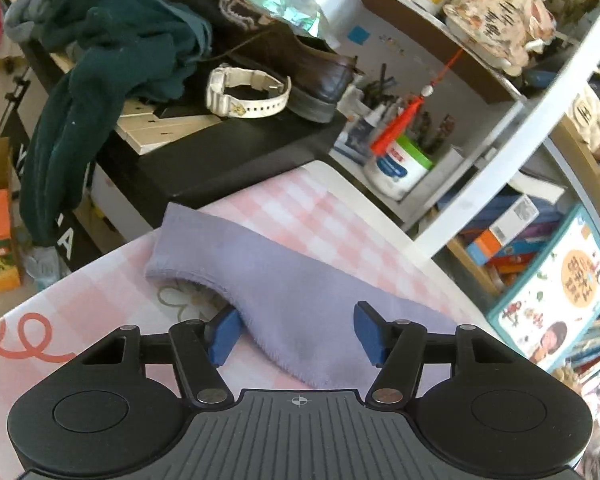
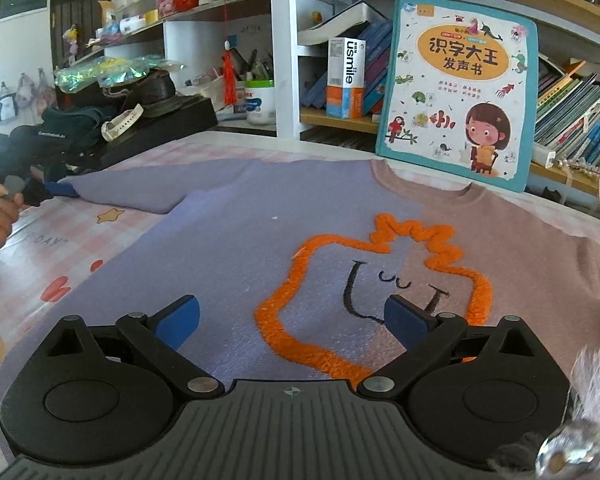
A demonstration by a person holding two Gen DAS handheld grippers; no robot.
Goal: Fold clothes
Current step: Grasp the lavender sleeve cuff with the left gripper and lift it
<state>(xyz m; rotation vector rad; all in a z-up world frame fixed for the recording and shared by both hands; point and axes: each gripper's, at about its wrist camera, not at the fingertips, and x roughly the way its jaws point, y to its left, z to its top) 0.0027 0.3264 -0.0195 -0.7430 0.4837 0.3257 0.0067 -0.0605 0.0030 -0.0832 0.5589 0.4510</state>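
On the pink checked tablecloth (image 2: 40, 240) lies the lilac and dusty-pink knit sweater with an orange fuzzy outline (image 2: 284, 248), spread flat, front up. My left claw (image 1: 296, 332) gapes wide astride its lilac sleeve (image 1: 260, 264), gripping nothing. My right claw (image 2: 292, 320) hovers wide open over the chest, empty.

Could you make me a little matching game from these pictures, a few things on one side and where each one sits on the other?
Things:
1. White wristwatch
2. Lilac knitted sweater sleeve
3. Teal-edged children's picture book
4. Orange fuzzy outline on the sweater front

Places:
A. Propped upright against the bookshelf
B. Ahead of the right gripper, between its open jaws
C. On the black box beside a brown shoe
D. Between the left gripper's open jaws, on the pink checked cloth

Pairs: 1-C, 2-D, 3-A, 4-B
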